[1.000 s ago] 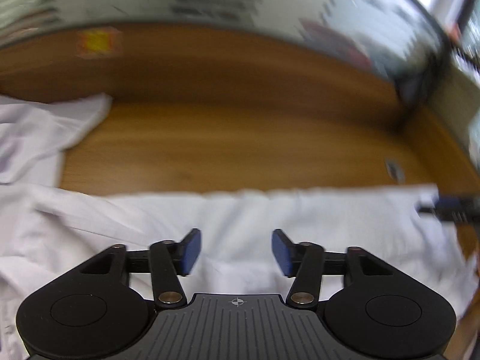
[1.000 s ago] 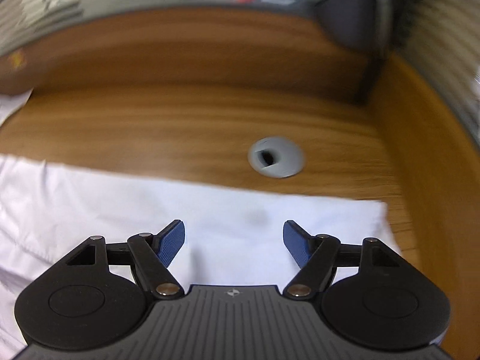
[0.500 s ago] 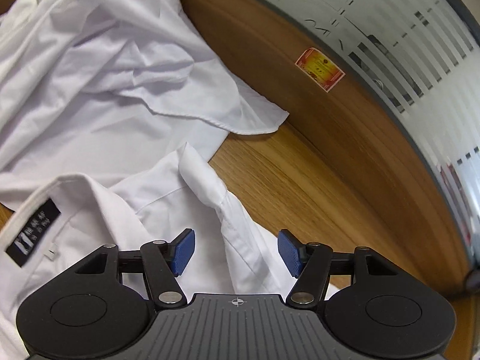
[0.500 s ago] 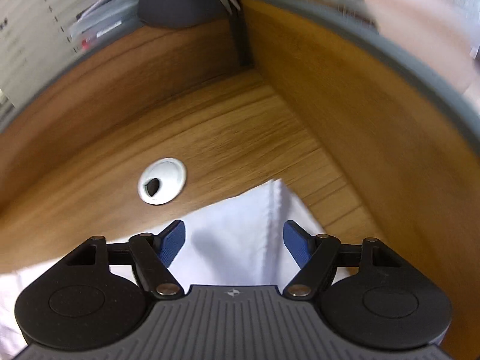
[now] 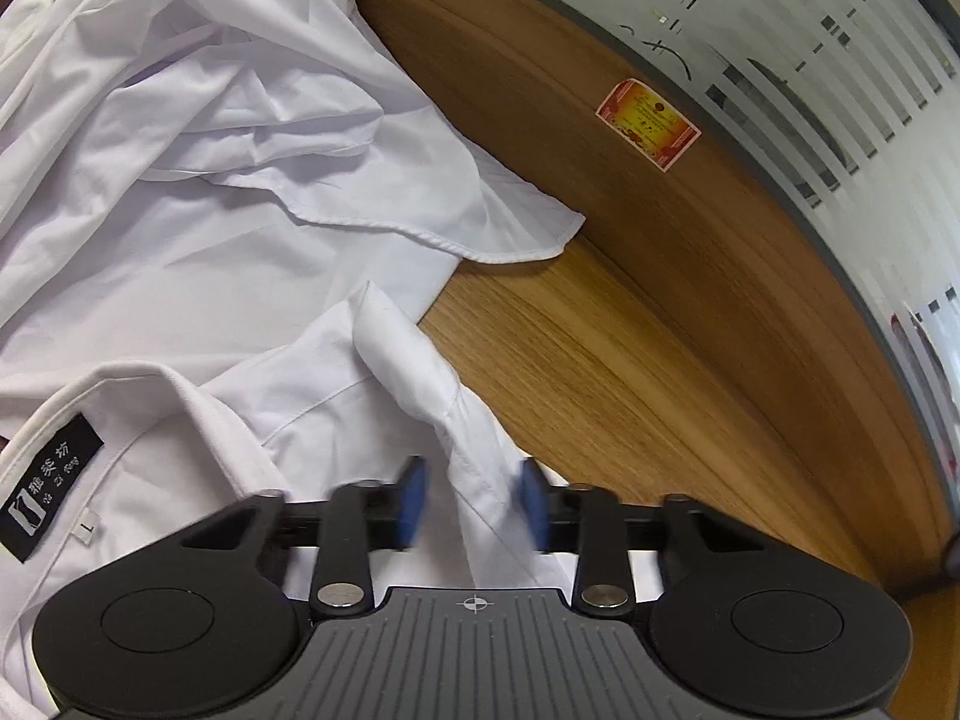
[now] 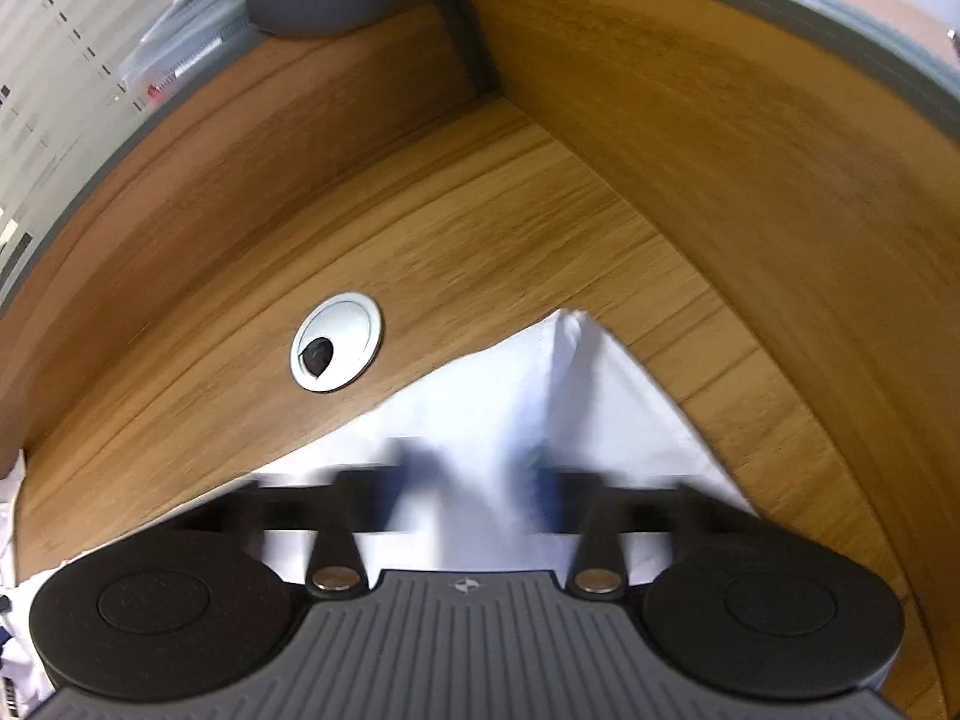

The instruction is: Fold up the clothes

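White dress shirt [image 5: 198, 252], crumpled, spread over a wooden desk [image 5: 600, 372]. Collar [image 5: 150, 408] at lower left of the left wrist view, bearing a black woven label [image 5: 51, 489] with white characters too small to read surely, and beneath it a small white size tab [image 5: 89, 531] marked "L". Right of the collar: a shoulder seam, then a raised fold of cloth [image 5: 414, 372] running down between the blue pads of the left gripper [image 5: 474, 504]; its jaws have just been closing and stand narrow, with the fold between them, blurred, so actual pinch cannot be told. Beyond the collar, a loose sleeve or hem [image 5: 516, 234] with a stitched edge lies against the wooden back panel [image 5: 540, 90]. Farther right on that panel, a red-and-yellow sticker [image 5: 648, 123], print illegible; above it, frosted striped glass [image 5: 810, 60]. In the right wrist view: a round silver cable grommet [image 6: 336, 341] set in the desk; right of it, a pointed corner of the shirt [image 6: 564, 372] with hemmed edge, lying flat near the desk's inner corner. The right gripper [image 6: 474, 480] has just been closing on that corner; pads blurred, cloth bunched between them, jaws nearly together.
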`<state>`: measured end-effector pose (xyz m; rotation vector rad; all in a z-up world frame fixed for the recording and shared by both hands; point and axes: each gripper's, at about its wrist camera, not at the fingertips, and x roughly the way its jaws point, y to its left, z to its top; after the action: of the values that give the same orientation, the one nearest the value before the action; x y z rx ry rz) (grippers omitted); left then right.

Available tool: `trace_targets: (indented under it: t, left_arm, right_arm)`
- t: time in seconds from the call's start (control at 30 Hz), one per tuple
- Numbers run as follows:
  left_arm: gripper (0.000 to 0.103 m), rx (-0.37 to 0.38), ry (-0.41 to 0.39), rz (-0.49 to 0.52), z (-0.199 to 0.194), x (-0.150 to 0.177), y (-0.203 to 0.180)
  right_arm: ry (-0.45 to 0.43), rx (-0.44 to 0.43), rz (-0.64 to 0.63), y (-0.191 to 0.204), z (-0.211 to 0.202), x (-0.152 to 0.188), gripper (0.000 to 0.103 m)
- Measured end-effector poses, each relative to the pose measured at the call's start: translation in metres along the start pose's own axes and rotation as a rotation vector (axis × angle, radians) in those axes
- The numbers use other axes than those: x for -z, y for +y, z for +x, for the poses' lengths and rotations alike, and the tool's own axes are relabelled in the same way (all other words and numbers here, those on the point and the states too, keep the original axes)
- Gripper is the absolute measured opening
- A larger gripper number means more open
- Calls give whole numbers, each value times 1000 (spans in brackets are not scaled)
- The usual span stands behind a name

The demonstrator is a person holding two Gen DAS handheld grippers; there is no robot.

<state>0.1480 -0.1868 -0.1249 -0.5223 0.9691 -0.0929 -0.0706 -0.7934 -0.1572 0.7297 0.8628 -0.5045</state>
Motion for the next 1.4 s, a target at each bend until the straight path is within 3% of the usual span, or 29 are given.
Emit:
trace_targets:
  t: [0.3, 0.47, 0.6, 0.7, 0.77, 0.9, 0.97, 1.07, 1.13, 1.2, 1.4]
  left_arm:
    - [8, 41, -73, -18, -27, 5, -2]
    - [8, 7, -44, -13, -21, 12, 8]
    - [11, -30, -28, 50, -9, 16, 9]
    - [14, -63, -22, 92, -2, 18, 4]
    - [14, -78, -26, 107, -2, 18, 1]
    - [31, -76, -89, 97, -21, 14, -5]
    - [32, -54, -121, 125, -32, 14, -12]
    - [36, -16, -142, 261, -41, 22, -35]
    - [50, 2, -148, 384, -40, 34, -52]
    - [51, 22, -134, 481, -33, 47, -68]
    - [58, 78, -71, 648, -14, 70, -100]
  right_arm:
    - [-156, 84, -188, 43, -13, -23, 4]
    - [-115, 126, -255, 46, 9, -34, 5]
    - [-81, 171, -303, 40, 26, -29, 6]
    - [-89, 199, -347, 39, 26, -23, 24]
    - [-101, 230, -370, 40, 21, -22, 45]
    - [-156, 239, -417, 49, -4, -15, 66]
    - [-174, 212, -460, 61, -17, -8, 79]
    - [-184, 157, -518, 80, -31, 5, 84]
    - [-165, 105, -547, 95, -33, 15, 87]
    - [-150, 62, -562, 112, -31, 25, 88]
    - [-121, -53, -608, 175, -17, 57, 90]
